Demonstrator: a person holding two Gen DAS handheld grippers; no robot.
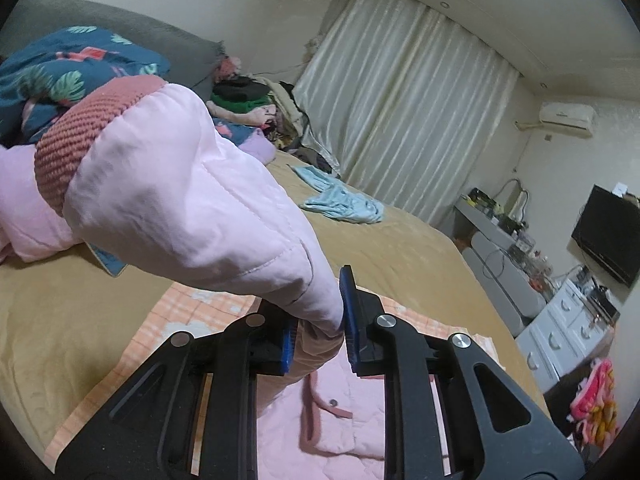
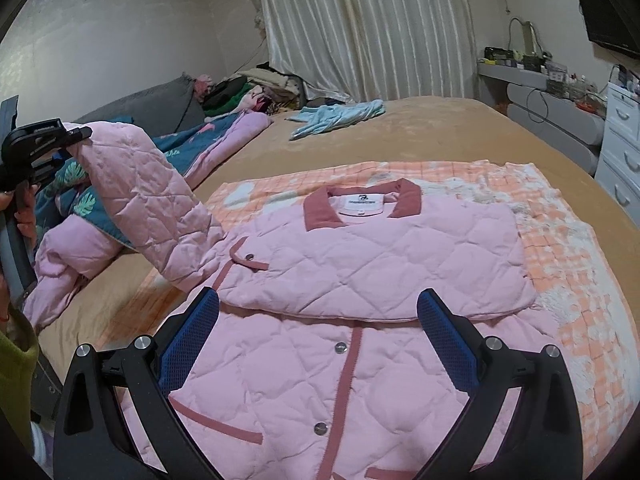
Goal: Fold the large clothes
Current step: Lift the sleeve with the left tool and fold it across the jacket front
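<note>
We saw the pink quilted jacket (image 2: 360, 280), rose-trimmed, snap-buttoned, on the bed. Our left gripper (image 1: 320, 320) pinched its sleeve (image 1: 192, 200) aloft; our right gripper (image 2: 316, 352) hung released. The collar label (image 2: 362, 204) was unreadable.

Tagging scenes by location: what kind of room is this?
A home bedroom, most likely: a large bed with a jacket spread on it, curtains behind, and a white dresser beside the bed.
</note>
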